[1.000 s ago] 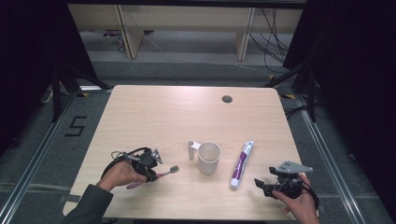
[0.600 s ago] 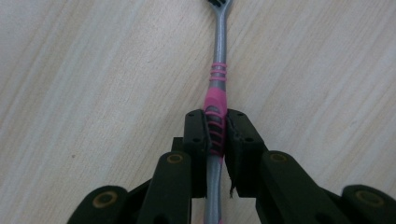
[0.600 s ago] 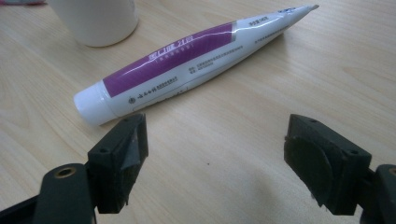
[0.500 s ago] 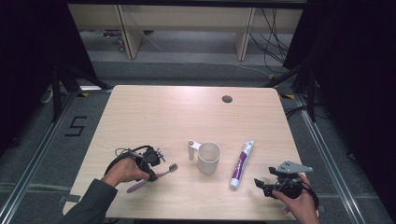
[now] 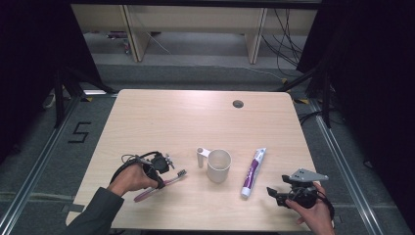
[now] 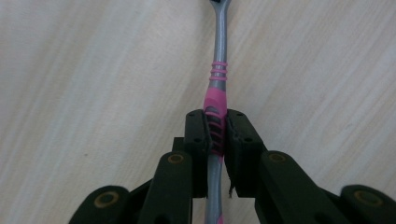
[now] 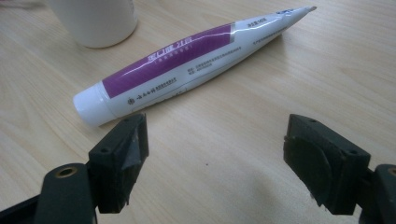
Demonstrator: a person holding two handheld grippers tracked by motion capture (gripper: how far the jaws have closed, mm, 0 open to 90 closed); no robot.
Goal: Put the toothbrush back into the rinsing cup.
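Observation:
A pink and grey toothbrush (image 5: pixel 166 184) lies on the wooden table (image 5: pixel 195 117), left of a white cup (image 5: pixel 218 165). My left gripper (image 5: pixel 164 177) is shut on the toothbrush (image 6: pixel 217 100) at its pink grip, both pads pressed to the handle, head pointing away. A white and purple toothpaste tube (image 5: pixel 252 172) lies right of the cup, cap toward the front edge. My right gripper (image 5: pixel 273 194) rests near the front right corner, open, with bare table between its fingers. The tube (image 7: pixel 187 60) lies just beyond that gripper (image 7: pixel 215 154), cap end nearest.
The cup's handle (image 5: pixel 200 155) sticks out to its left. A small round hole (image 5: pixel 238 104) sits in the table near the far edge. Dark floor and shelving lie beyond the table. Bare wood spreads across the far half.
The left hand has shifted slightly on the toothbrush and its jaws have closed fully on the handle. The right gripper has stayed where it was.

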